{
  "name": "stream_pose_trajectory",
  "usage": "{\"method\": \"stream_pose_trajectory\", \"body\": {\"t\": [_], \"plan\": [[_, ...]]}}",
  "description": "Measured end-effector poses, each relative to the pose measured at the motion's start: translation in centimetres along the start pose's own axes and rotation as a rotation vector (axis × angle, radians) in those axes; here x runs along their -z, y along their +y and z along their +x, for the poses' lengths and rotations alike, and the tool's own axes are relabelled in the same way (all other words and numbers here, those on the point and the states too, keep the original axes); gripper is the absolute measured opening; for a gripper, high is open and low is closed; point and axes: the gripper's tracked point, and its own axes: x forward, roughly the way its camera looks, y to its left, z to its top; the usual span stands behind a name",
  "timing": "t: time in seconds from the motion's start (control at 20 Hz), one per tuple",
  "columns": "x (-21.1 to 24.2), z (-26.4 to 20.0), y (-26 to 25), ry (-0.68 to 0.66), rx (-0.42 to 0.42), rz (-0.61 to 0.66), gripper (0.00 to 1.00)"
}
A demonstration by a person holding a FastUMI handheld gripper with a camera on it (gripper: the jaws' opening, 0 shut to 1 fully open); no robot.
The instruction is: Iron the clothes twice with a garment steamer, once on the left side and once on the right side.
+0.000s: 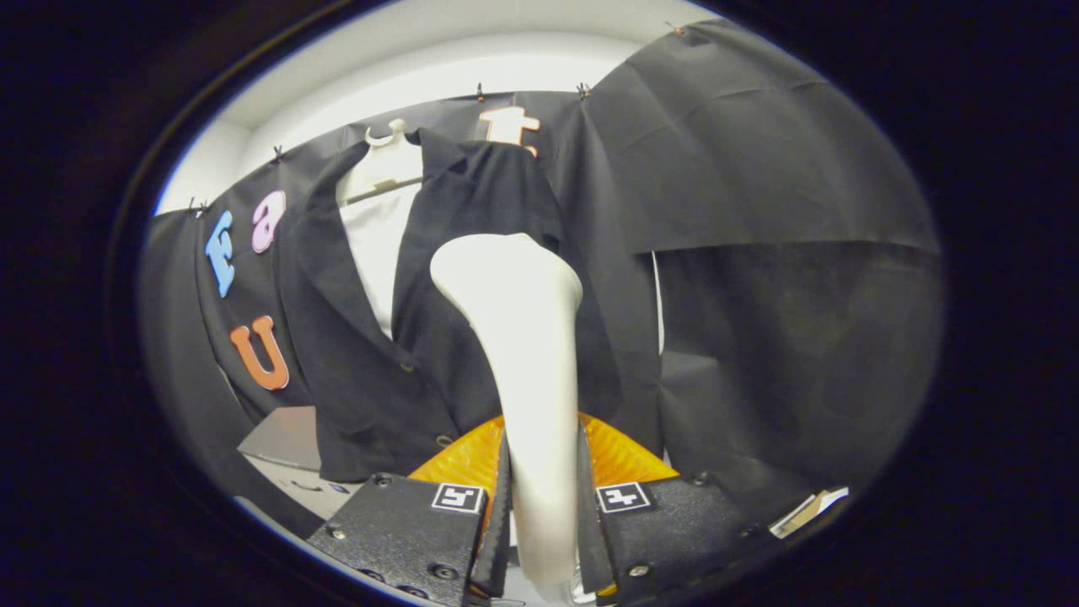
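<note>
Since both fingers press the handle, the hand-held gripper is clamped on the garment steamer, held upright w/ its head just in front of the jacket hanging on a hanger at the far wall. Steamer: smooth pale plastic, rigid, prob. slippery and top-heavy, so grip low on the narrow handle. Jacket: dark, soft, light; prob. sways when pushed.

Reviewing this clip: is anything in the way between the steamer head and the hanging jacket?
Nothing visible. The claw is shut on the steamer, whose white head rises just ahead of the fingers, in front of the black jacket on its hanger. No object shows between head and fabric; whether they touch cannot be told.
</note>
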Motion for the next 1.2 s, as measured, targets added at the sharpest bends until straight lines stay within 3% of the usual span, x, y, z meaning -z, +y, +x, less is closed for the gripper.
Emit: {"method": "stream_pose_trajectory", "body": {"t": [0.2, 0.45, 1.2], "plan": [[-3.4, 1.6, 2.3, -0.041, -0.026, -0.017, 0.36], [-4.6, 4.5, 4.9, -0.044, -0.026, -0.053, 0.36], [-0.6, 7.3, 6.9, 0.004, 0.023, -0.159, 0.36]]}}
